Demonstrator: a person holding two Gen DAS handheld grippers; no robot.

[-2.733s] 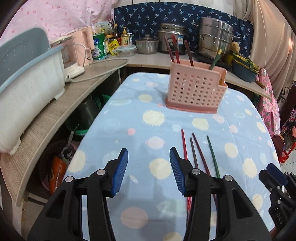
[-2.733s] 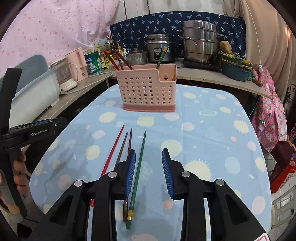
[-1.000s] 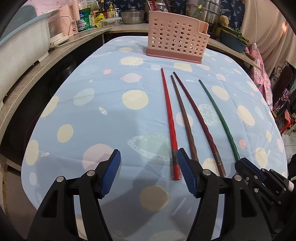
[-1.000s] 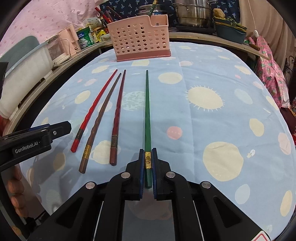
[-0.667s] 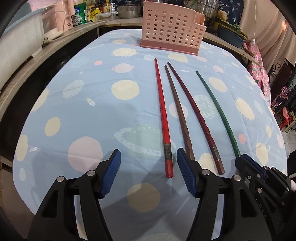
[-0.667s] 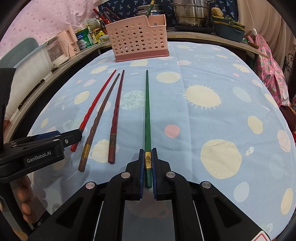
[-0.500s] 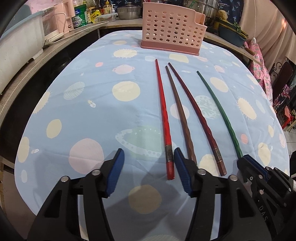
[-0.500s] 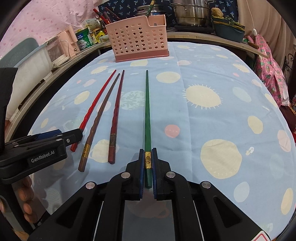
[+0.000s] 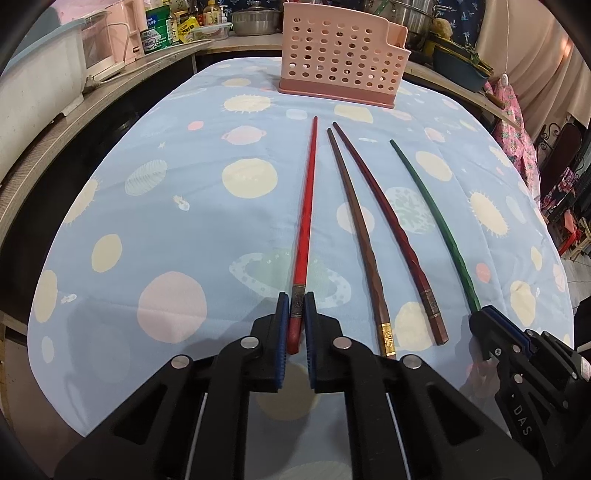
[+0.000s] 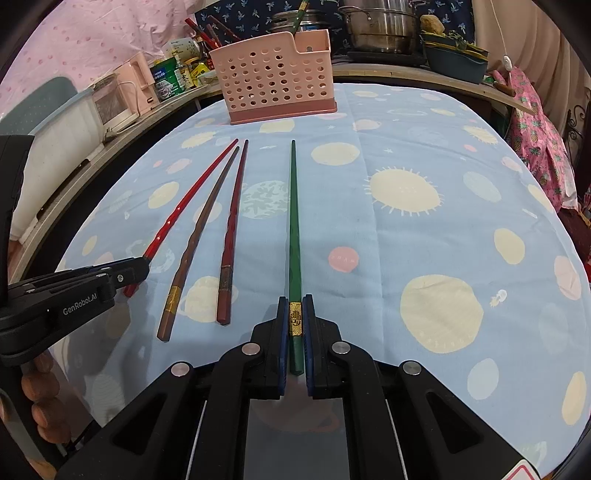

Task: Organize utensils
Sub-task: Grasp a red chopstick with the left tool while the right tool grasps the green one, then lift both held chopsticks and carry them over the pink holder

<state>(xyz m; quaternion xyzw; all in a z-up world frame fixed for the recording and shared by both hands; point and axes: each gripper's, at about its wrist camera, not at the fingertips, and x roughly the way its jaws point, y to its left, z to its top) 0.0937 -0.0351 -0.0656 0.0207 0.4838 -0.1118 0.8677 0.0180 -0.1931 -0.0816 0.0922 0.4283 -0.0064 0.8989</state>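
Observation:
Several chopsticks lie side by side on the blue tablecloth, pointing at a pink perforated utensil holder (image 9: 341, 55) at the far end. My left gripper (image 9: 295, 306) is shut on the thick end of the red chopstick (image 9: 306, 206), which rests on the cloth. My right gripper (image 10: 294, 310) is shut on the thick end of the green chopstick (image 10: 293, 214), also resting on the cloth. Between them lie a brown chopstick (image 9: 354, 229) and a dark red chopstick (image 9: 388, 221). The holder (image 10: 273, 77) has a few chopsticks standing in it.
A curved wooden counter runs along the left and back with a white tub (image 9: 37, 74), cans, bottles and steel pots (image 10: 380, 29). The tablecloth (image 10: 443, 206) drops off at its rounded edges. A pink patterned cloth (image 10: 535, 140) hangs at the right.
My left gripper has shifted right over the red chopstick's thick end and shut on it. My right gripper has stayed shut on the green chopstick without moving.

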